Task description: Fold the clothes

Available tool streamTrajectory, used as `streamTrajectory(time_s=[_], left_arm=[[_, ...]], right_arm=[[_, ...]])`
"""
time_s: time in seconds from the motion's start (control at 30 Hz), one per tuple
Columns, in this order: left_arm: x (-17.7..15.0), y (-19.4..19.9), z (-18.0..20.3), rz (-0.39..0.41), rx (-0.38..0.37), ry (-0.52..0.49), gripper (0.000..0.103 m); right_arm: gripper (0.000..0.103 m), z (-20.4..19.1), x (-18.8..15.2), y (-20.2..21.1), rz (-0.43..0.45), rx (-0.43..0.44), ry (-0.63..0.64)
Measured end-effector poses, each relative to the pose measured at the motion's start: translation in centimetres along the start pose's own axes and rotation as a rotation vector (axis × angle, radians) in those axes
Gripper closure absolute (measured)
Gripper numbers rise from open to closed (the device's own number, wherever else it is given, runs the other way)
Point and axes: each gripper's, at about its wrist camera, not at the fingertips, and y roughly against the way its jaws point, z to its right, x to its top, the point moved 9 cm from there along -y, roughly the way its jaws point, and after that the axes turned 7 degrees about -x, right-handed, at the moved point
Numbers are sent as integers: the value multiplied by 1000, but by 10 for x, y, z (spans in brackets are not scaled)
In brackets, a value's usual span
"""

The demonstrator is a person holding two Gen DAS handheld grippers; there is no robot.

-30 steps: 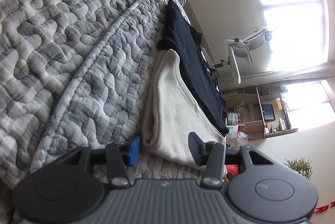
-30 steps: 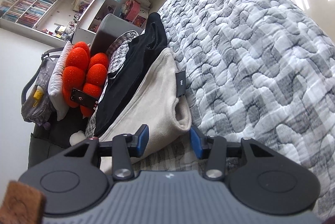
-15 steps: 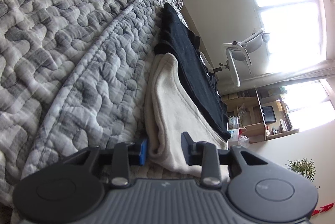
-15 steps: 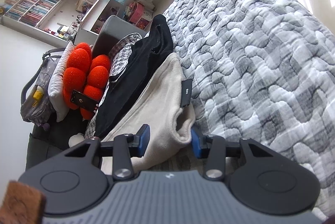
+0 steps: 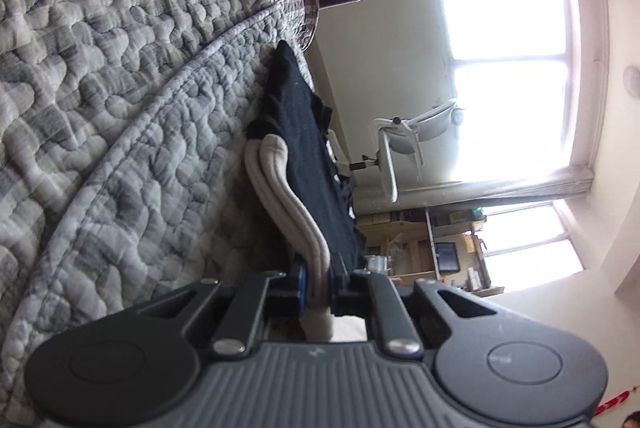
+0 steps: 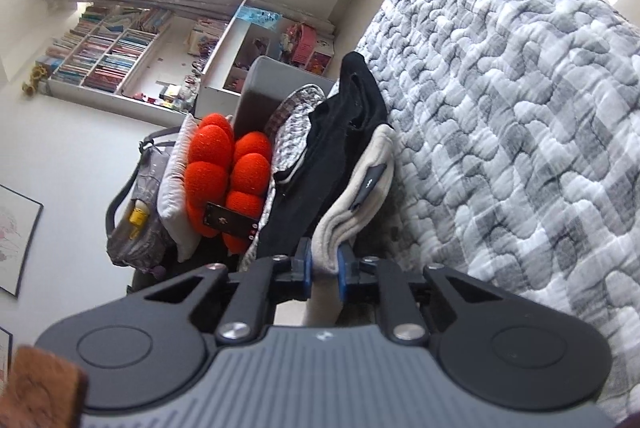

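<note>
quilted bed [image 5: 120,116], both grippers [image 5: 318,282] [image 6: 323,264] clamped on beige garment [image 5: 292,212], its far end hidden

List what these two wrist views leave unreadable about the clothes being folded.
- Cream garment: its near end is hidden behind the left tongs; garment type unclear.
- Black garment: right wrist view shows it edge-on behind the cream one, shape unreadable.
- Dark tag: print too small.
- Right tongs: the gripped layers cannot be counted.

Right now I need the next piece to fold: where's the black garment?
In both wrist views the black garment lies on the grey quilt, directly against the cream garment held in both grippers' jaws, on its side toward the orange cushion.
</note>
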Motion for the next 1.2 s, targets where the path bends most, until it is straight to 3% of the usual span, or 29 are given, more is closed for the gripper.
streamTrajectory(time_s=[0.17, 0.53, 0.93, 1.1, 1.2], left_arm=[[13, -5, 23, 43, -62, -14, 93], [66, -34, 45, 123, -95, -38, 93], [124, -96, 24, 161, 29, -103, 93], [135, -100, 21, 186, 71, -148, 91], [141, -101, 21, 203, 95, -177, 79]], right_arm=[[88, -20, 15, -2, 34, 46, -6], [88, -54, 62, -32, 150, 138, 77], [87, -22, 109, -97, 192, 49, 15], [83, -7, 118, -113, 171, 40, -18], [74, -7, 119, -112, 174, 41, 12]])
